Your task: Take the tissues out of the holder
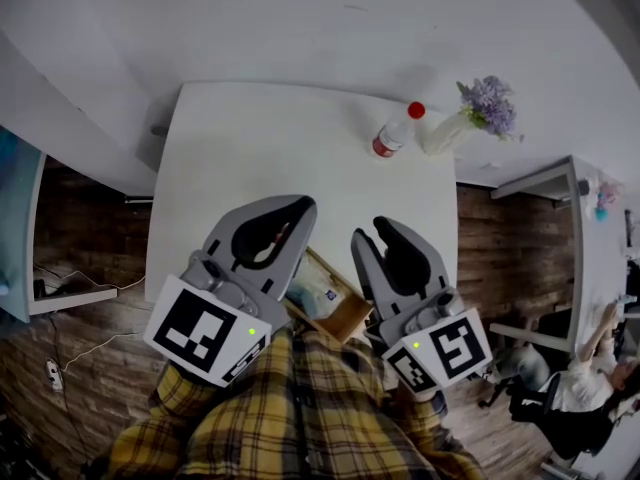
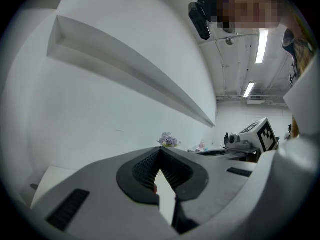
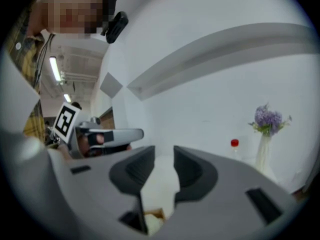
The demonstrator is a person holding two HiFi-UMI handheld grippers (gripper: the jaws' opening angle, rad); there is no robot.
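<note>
A wooden tissue holder (image 1: pixel 345 313) sits at the table's near edge, with a pale pack of tissues (image 1: pixel 312 290) lying in it. Both grippers hover above it and touch nothing. My left gripper (image 1: pixel 298 208) is to the holder's left, and its ribbed pads (image 2: pixel 150 169) meet at the tips (image 2: pixel 160 151) with nothing between them. My right gripper (image 1: pixel 372 231) is to the holder's right. Its jaws stand apart with an empty gap (image 3: pixel 164 159). Below that gap, the right gripper view shows a corner of the holder (image 3: pixel 156 215) and tissue (image 3: pixel 152 226).
The white table (image 1: pixel 250 158) stretches away ahead. At its far right stand a plastic bottle with a red cap (image 1: pixel 397 130) and a white vase of purple flowers (image 1: pixel 470 118). Wood floor shows on both sides. A second white desk (image 1: pixel 590 258) is at the right.
</note>
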